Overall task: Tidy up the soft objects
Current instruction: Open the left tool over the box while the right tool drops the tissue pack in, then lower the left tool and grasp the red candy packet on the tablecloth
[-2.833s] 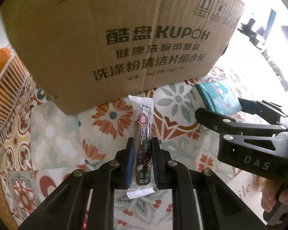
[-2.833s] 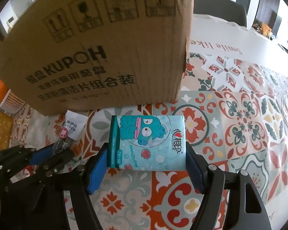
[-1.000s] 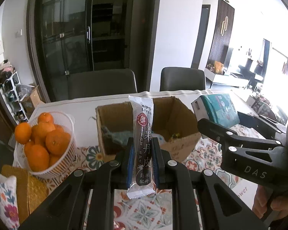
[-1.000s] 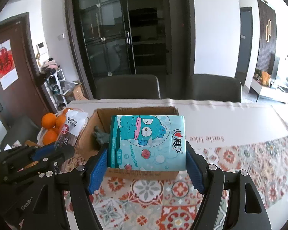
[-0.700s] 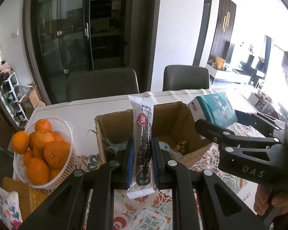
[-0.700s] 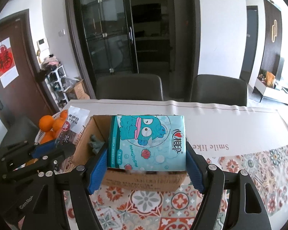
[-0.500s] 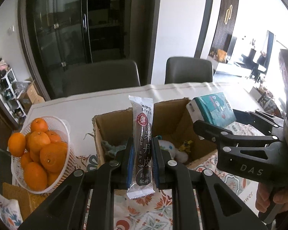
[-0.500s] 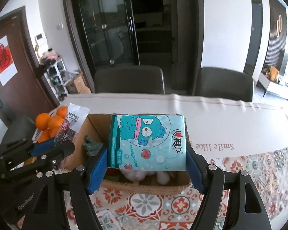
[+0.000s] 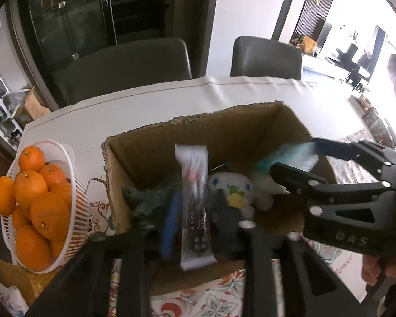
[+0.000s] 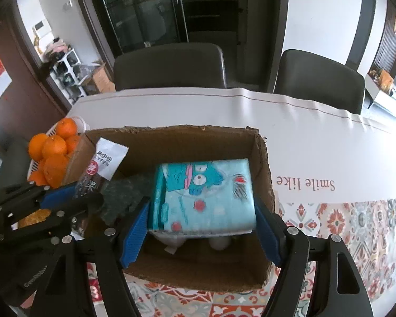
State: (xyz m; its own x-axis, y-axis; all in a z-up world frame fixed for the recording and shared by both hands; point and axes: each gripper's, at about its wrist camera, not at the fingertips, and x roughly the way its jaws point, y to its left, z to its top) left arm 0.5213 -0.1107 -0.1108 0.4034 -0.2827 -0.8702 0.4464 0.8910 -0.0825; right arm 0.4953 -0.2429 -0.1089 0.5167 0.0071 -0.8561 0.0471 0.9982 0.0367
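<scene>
- Left tool is over the open cardboard box, jaws opening; blue pads stand clear of the snack bar packet, which sits blurred between them, not gripped.
- Right tool is also over the box, jaws opening; the blue tissue pack lies tilted and blurred between the pads, a gap showing on each side.
- In the box: white plush toy, dark green soft thing.
- White basket of oranges sits on the table just left of the box.
- A person's fingers show at the right tool's handle.
</scene>
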